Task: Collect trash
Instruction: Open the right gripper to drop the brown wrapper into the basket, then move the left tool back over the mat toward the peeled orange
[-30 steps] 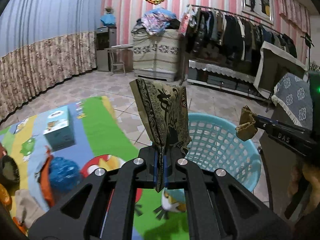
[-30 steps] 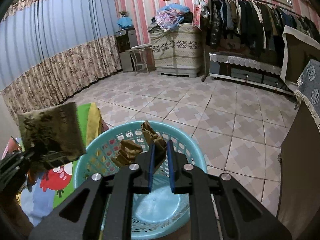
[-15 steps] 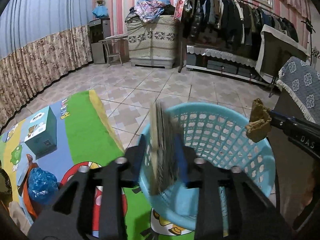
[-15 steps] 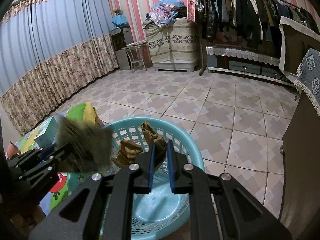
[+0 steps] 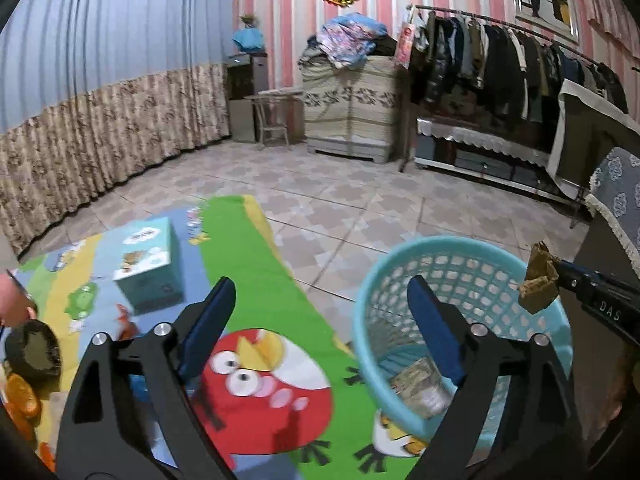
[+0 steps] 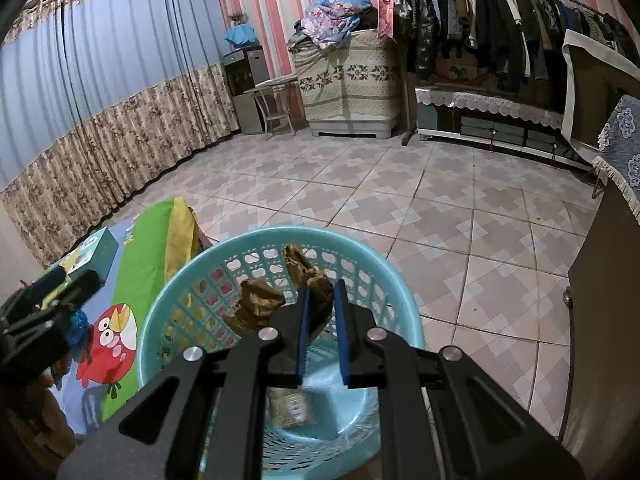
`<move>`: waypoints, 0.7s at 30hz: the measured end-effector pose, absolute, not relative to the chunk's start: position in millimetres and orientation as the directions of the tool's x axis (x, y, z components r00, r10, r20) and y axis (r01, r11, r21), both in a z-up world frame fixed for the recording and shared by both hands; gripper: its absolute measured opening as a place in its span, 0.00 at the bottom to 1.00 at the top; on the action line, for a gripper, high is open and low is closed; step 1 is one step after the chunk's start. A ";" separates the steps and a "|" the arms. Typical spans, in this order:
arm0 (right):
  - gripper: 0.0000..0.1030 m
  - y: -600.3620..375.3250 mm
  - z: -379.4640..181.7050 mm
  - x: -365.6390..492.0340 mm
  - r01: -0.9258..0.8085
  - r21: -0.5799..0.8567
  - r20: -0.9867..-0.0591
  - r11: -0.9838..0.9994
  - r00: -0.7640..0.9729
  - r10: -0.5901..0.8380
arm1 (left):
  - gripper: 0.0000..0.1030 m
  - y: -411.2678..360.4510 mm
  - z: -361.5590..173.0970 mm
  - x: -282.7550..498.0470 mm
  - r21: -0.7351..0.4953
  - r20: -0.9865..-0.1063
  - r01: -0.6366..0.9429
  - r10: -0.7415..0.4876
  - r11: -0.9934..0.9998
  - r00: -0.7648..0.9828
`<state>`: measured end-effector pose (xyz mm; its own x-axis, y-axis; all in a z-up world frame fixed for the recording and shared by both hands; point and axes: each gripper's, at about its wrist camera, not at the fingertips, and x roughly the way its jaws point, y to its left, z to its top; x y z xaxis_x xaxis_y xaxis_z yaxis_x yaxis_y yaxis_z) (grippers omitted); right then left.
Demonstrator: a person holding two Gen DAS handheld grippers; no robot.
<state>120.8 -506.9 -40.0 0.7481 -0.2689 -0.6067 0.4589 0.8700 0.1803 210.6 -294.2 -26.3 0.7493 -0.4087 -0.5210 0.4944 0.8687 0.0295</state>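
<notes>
Basket: a light-blue plastic laundry basket (image 6: 192, 280) with a lattice wall stands on the tiled floor, its left side against the edge of the cartoon-bird play mat (image 5: 256, 280).
Dropped wrapper: a patterned, flattened packet (image 5: 420, 388) lies on the basket's bottom, blurred; from the right wrist view it shows below the right claw's tips at (image 6: 290, 406).
Left claw: the left gripper (image 5: 316, 308) is empty and its jaws are opening, blue pads spread wide with nothing between them. Its right finger is over the basket's near left rim; its left finger is over the mat. The packet sits below and inside the basket, apart from both pads.
Right claw: the right gripper (image 6: 320, 304) is clenched on a crumpled brown paper scrap (image 6: 308, 276), held above the basket's opening; part of the scrap hangs out to the left.
Mat side of the basket: a teal carton (image 5: 148, 264) stands on the mat, well apart from the basket, and a dark round item (image 5: 34, 350) lies at the mat's far left edge.
</notes>
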 end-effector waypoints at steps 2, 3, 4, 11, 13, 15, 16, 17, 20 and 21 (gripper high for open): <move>0.12 -505.0 -40.8 124.3 0.454 0.179 -0.609 0.873 0.748 -0.264 | 0.86 -286.2 -22.5 211.1 0.028 -0.514 0.483 -0.402 0.875 0.758; 0.12 -502.3 -42.3 126.5 0.450 0.180 -0.609 0.874 0.749 -0.260 | 0.89 -282.5 -21.1 210.4 0.025 -0.510 0.477 -0.399 0.879 0.762; 0.14 -501.4 -42.7 127.5 0.448 0.182 -0.609 0.875 0.750 -0.258 | 0.90 -280.2 -20.5 209.6 0.023 -0.507 0.473 -0.397 0.881 0.765; 0.37 -495.5 -46.1 131.8 0.456 0.178 -0.606 0.872 0.749 -0.268 | 0.93 -262.9 -15.4 202.0 0.039 -0.486 0.449 -0.376 0.893 0.789; 0.53 -497.9 -47.9 131.3 0.466 0.192 -0.604 0.864 0.750 -0.270 | 0.93 -256.5 -14.9 200.3 0.035 -0.488 0.440 -0.369 0.897 0.791; 0.60 -498.4 -48.7 130.5 0.468 0.202 -0.606 0.861 0.750 -0.265 | 0.94 -249.1 -14.3 199.4 0.028 -0.489 0.432 -0.365 0.901 0.793; 0.66 -497.8 -48.2 130.2 0.469 0.202 -0.604 0.860 0.750 -0.268 | 0.94 -244.4 -13.2 198.2 0.026 -0.488 0.424 -0.359 0.905 0.796; 0.68 -496.6 -46.6 129.6 0.471 0.198 -0.600 0.860 0.752 -0.273 | 0.95 -241.1 -12.0 198.0 0.025 -0.486 0.419 -0.355 0.908 0.798; 0.75 -493.4 -42.5 128.9 0.482 0.180 -0.594 0.857 0.748 -0.296 | 0.95 -226.9 -8.8 195.9 0.024 -0.480 0.400 -0.340 0.916 0.808; 0.77 -491.8 -41.3 128.6 0.486 0.174 -0.594 0.856 0.746 -0.302 | 0.95 -222.8 -7.6 195.6 0.021 -0.479 0.394 -0.337 0.919 0.810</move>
<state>128.6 -491.8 -41.3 0.7457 -0.3022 -0.5938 0.4859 0.8565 0.1743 195.6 -222.8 -7.6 0.8103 -0.3370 -0.4794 0.3944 0.9187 0.0208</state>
